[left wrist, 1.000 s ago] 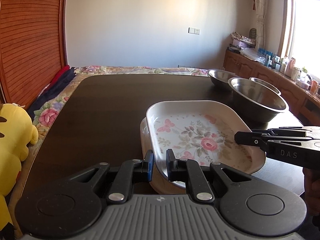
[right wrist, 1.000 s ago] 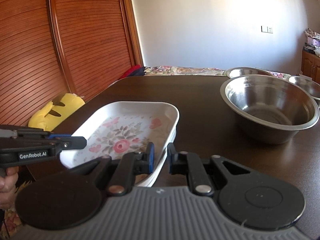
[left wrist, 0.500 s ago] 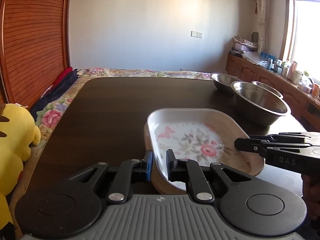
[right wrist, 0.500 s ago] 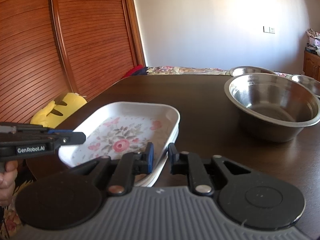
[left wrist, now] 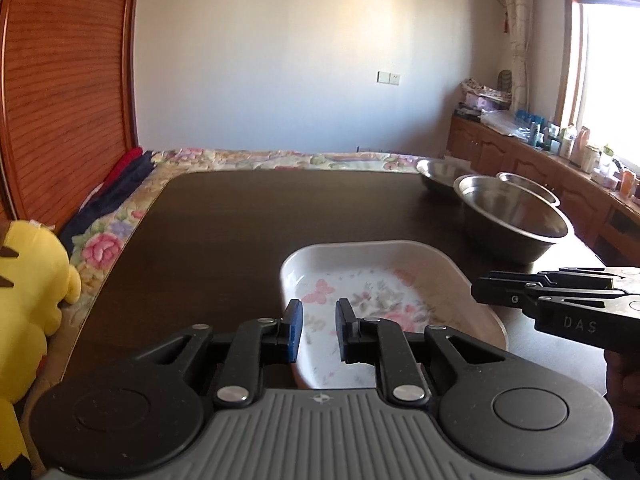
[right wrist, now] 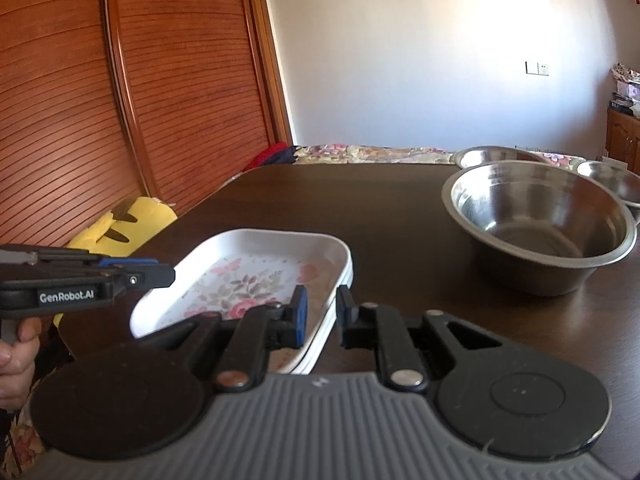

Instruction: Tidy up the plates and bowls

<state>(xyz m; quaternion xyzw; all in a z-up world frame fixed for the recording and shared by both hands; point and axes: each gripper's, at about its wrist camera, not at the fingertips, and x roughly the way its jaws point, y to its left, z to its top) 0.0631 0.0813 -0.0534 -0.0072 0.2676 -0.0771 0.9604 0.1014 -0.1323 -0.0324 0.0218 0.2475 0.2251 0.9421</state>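
A white floral plate (left wrist: 384,280) (right wrist: 248,276) lies near the front of the dark table (left wrist: 240,232), with the rims of other plates (right wrist: 320,344) showing under it. My left gripper (left wrist: 319,330) (right wrist: 160,274) is at its left rim; its jaws are opening, and the rim stands between them with a small gap. My right gripper (right wrist: 322,316) (left wrist: 480,292) is shut on the plate's right rim. A large steel bowl (left wrist: 512,216) (right wrist: 540,220) stands to the right, apart from both grippers.
Two more steel bowls (right wrist: 496,156) (right wrist: 612,184) sit behind the large one. A yellow plush toy (left wrist: 28,280) lies off the table's left edge, by a flowered bed cover (left wrist: 280,158). A sideboard (left wrist: 560,168) with bottles runs along the right wall.
In the left wrist view the plate and bowls now sit lower and farther off. The left jaws stand slightly wider apart. The right wrist view is almost unchanged.
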